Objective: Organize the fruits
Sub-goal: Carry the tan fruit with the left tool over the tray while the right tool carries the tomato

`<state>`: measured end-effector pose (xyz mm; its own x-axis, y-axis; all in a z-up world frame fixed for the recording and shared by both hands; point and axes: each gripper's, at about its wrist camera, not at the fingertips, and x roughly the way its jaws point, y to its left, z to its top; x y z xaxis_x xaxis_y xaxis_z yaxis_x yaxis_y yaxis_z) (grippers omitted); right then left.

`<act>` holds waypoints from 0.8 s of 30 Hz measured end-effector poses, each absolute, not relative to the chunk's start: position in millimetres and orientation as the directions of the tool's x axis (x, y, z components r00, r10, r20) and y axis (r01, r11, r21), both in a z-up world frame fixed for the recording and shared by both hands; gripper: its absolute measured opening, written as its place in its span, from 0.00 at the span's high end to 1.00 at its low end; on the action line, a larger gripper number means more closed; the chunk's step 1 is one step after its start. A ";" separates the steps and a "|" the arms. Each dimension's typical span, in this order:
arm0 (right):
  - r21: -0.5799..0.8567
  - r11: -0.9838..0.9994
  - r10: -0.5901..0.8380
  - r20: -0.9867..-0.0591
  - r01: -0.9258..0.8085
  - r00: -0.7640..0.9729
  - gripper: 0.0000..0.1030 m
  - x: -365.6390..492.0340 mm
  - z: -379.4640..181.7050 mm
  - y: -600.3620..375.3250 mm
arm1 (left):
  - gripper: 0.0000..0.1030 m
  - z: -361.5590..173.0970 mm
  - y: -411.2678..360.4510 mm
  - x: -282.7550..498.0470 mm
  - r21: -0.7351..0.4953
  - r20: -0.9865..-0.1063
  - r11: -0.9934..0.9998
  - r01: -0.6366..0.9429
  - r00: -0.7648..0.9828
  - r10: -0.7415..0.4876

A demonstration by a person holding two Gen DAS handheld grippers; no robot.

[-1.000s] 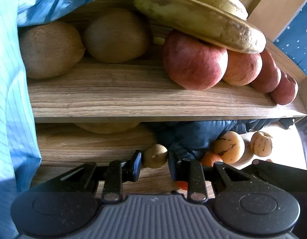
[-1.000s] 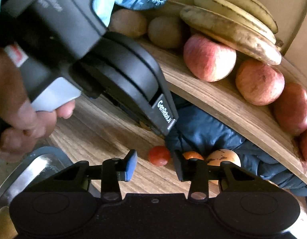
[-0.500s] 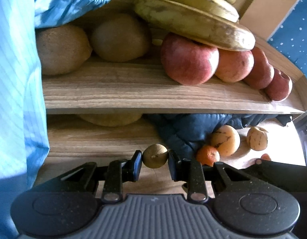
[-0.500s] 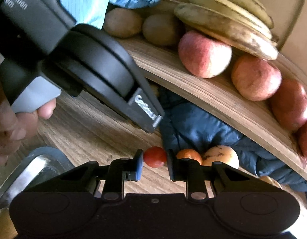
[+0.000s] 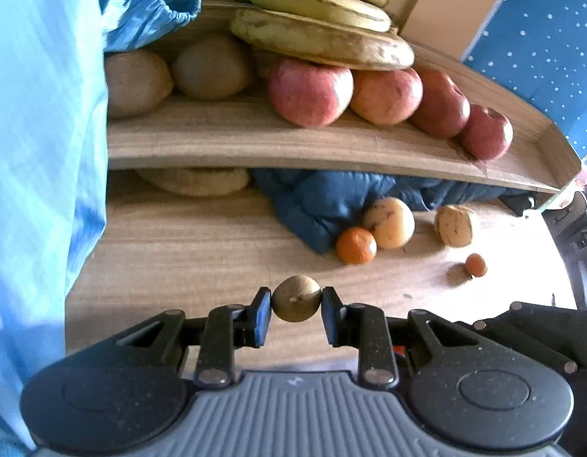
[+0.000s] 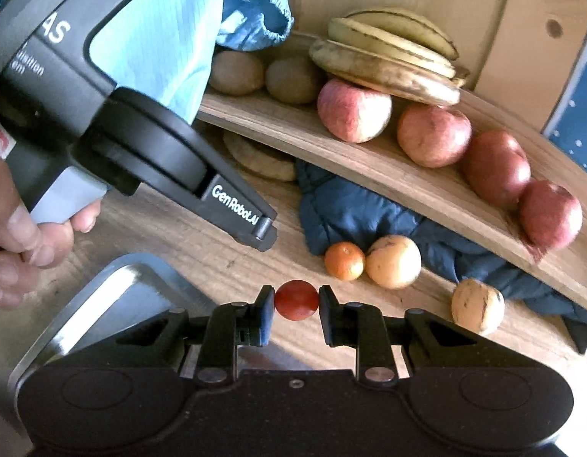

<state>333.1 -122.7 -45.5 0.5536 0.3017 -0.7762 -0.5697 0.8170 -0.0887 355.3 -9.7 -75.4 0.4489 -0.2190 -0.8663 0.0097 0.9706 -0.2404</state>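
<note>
Your left hand-held gripper (image 5: 296,306) pinches the small brown fruit (image 5: 296,303) and your right hand-held gripper (image 6: 296,302) pinches the red cherry tomato (image 6: 296,300) — both below the shelf (image 5: 293,144), above the counter (image 5: 179,251) — so squeeze gently and carry level.

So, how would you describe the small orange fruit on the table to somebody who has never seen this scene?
Find the curved wooden shelf carrying red apples, then the dark blue cloth on the table beneath it. At the cloth's front edge lies the orange fruit, touching a larger pale yellow fruit; it is the smaller, deeper-coloured one.
</note>
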 end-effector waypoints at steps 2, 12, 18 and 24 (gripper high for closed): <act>-0.080 0.817 0.308 -0.776 -0.570 0.550 0.74 324.5 -42.2 -128.3 | 0.70 -75.2 -13.9 345.7 -0.235 -0.868 0.972 0.008 0.447 -0.214; -0.041 0.808 0.340 -0.783 -0.588 0.522 0.74 288.7 -34.1 -151.8 | 0.70 -75.6 -24.8 304.1 -0.215 -0.881 0.976 -0.027 0.437 -0.182; -0.021 0.795 0.358 -0.791 -0.606 0.496 0.74 272.2 -36.6 -161.5 | 0.70 -77.9 -28.5 285.8 -0.203 -0.888 0.978 -0.053 0.430 -0.161; 0.002 0.783 0.373 -0.802 -0.622 0.467 0.74 260.7 -41.2 -166.1 | 0.70 -80.8 -30.7 272.7 -0.187 -0.896 0.980 -0.070 0.421 -0.140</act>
<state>260.7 -166.1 -41.2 0.4671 0.3728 -0.8018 -0.6218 0.7831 0.0019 272.7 -30.7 -80.8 0.4210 -0.1405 -0.8961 -0.0703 0.9799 -0.1867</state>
